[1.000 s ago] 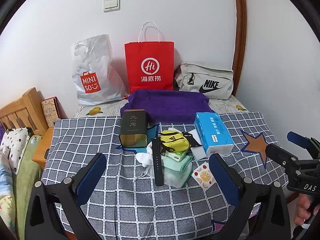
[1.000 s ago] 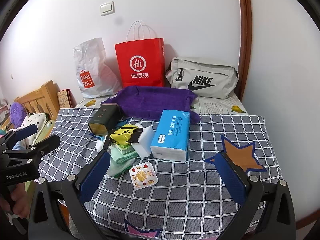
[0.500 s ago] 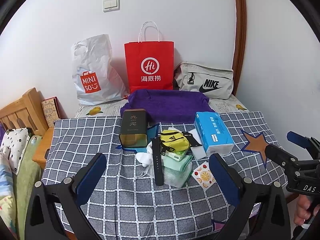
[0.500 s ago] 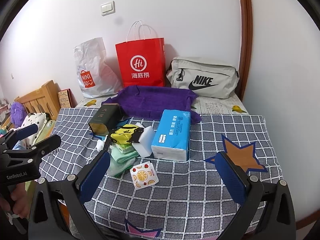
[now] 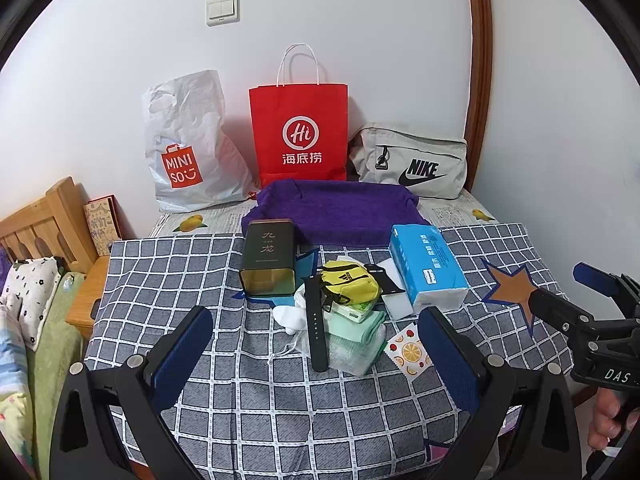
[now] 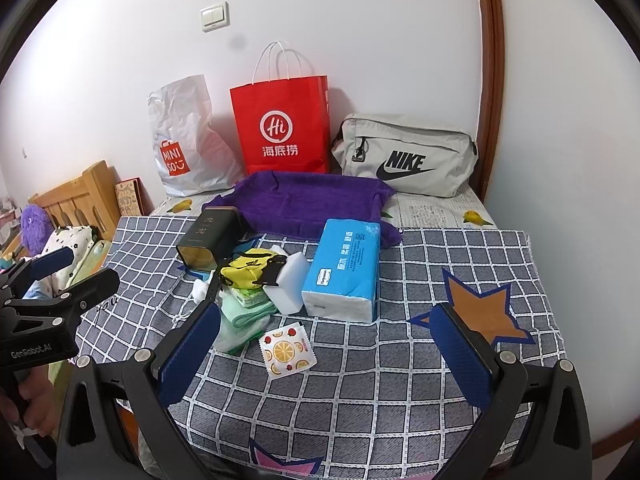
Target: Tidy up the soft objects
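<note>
Both my grippers hang above the near edge of the table, over its checked cloth, and neither holds anything. My left gripper has its jaws spread wide apart, the blue pads framing the heap of small things in the middle of the table. My right gripper is just as wide apart, over the near right part of the cloth by the orange star.

The soft things lie in a loose heap at the table's middle. A yellow pouch sits on top, with a folded mint green cloth under it and toward the near edge. A black watch strap lies along the left side of the heap, pointing at the near edge. White socks poke out at the heap's left. A white sponge block rests between the pouch and a blue tissue pack, touching the pack. A small square packet with fruit prints lies flat just nearer than the heap.

A dark tin box lies on its side at the heap's far left. Behind it, toward the far edge, a purple towel is spread out. Along the far edge against the wall stand a white plastic bag, a red paper bag and a grey bag.
</note>
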`<state>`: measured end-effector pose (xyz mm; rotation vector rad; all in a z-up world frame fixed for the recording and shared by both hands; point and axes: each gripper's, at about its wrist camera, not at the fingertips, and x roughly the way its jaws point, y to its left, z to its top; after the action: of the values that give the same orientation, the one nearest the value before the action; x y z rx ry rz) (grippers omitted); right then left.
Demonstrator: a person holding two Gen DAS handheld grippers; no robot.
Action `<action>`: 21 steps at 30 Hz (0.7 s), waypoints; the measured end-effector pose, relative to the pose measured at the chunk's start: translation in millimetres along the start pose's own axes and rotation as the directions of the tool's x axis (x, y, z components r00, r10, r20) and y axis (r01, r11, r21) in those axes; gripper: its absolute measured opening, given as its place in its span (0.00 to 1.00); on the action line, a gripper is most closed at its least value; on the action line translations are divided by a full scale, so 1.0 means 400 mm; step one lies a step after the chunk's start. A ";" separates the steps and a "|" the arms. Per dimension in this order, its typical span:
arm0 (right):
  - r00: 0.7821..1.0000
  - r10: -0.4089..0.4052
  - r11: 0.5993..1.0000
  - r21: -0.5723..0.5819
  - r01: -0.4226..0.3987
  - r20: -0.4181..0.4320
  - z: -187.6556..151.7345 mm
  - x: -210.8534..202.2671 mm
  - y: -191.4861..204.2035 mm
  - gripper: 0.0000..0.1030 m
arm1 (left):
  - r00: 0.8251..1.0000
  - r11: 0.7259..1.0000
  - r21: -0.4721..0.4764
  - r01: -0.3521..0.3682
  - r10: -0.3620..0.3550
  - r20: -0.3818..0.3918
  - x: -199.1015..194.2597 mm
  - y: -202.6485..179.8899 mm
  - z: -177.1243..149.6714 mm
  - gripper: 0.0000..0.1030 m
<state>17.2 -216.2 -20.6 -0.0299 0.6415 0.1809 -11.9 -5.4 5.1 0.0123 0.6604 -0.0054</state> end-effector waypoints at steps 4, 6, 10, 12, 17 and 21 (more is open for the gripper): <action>1.000 0.002 1.000 -0.004 -0.002 0.000 0.000 0.003 0.001 1.00 | 1.000 1.000 0.006 -0.007 0.007 -0.008 0.005 0.002 0.001 1.00; 1.000 0.005 1.000 -0.003 -0.005 0.003 0.002 0.007 0.000 1.00 | 1.000 1.000 0.008 -0.012 0.012 -0.014 0.011 0.001 0.000 1.00; 1.000 0.019 1.000 -0.003 -0.019 0.005 0.004 0.023 -0.001 1.00 | 0.999 1.000 -0.006 0.002 -0.002 -0.037 0.040 0.011 0.001 1.00; 1.000 0.020 1.000 -0.002 -0.020 0.002 0.003 0.038 -0.005 1.00 | 0.999 1.000 -0.007 0.004 -0.004 -0.053 0.063 0.017 -0.002 1.00; 0.999 0.024 1.000 0.000 -0.024 -0.034 -0.008 0.083 -0.017 1.00 | 0.995 1.000 -0.017 -0.012 0.010 -0.103 0.131 0.027 -0.022 1.00; 0.996 0.035 0.999 0.017 -0.034 -0.085 -0.024 0.141 -0.032 1.00 | 0.988 0.999 -0.038 -0.005 -0.001 -0.156 0.199 0.045 -0.046 1.00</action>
<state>58.0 -220.5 -62.4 -0.0117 0.7284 0.2089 40.0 12.8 -58.1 -0.0239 0.8169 0.0100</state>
